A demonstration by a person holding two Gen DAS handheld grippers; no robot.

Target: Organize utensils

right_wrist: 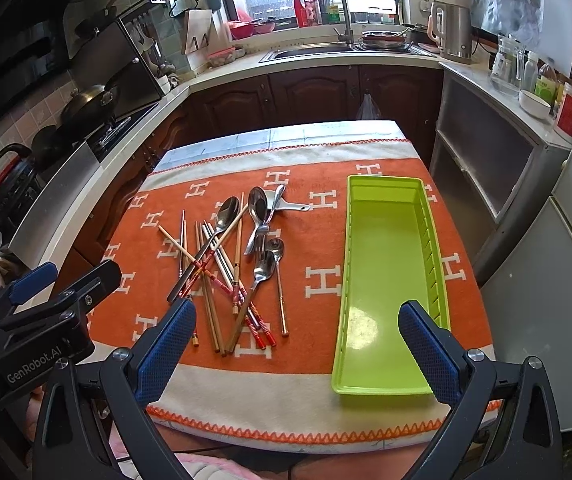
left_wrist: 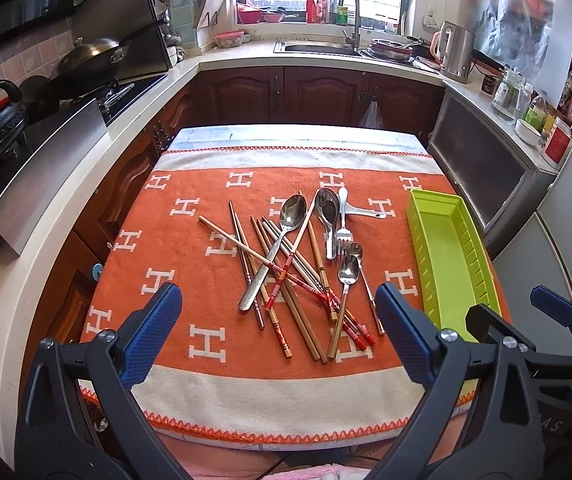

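Both grippers, left gripper [left_wrist: 277, 334] marked "GenRobot.AI" and right gripper [right_wrist: 298, 354], hold fingers spread near the cloth's [right_wrist: 326, 408] front edge.

2 wrist fisheyes at the near table edge [left_wrist: 286, 428], side by side, facing the far sink [right_wrist: 310, 50], sharing the tabletop

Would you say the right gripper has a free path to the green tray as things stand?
Probably yes: the right gripper is open and holds nothing, the green tray lies just ahead with nothing in it, and the utensil pile sits off to its left.
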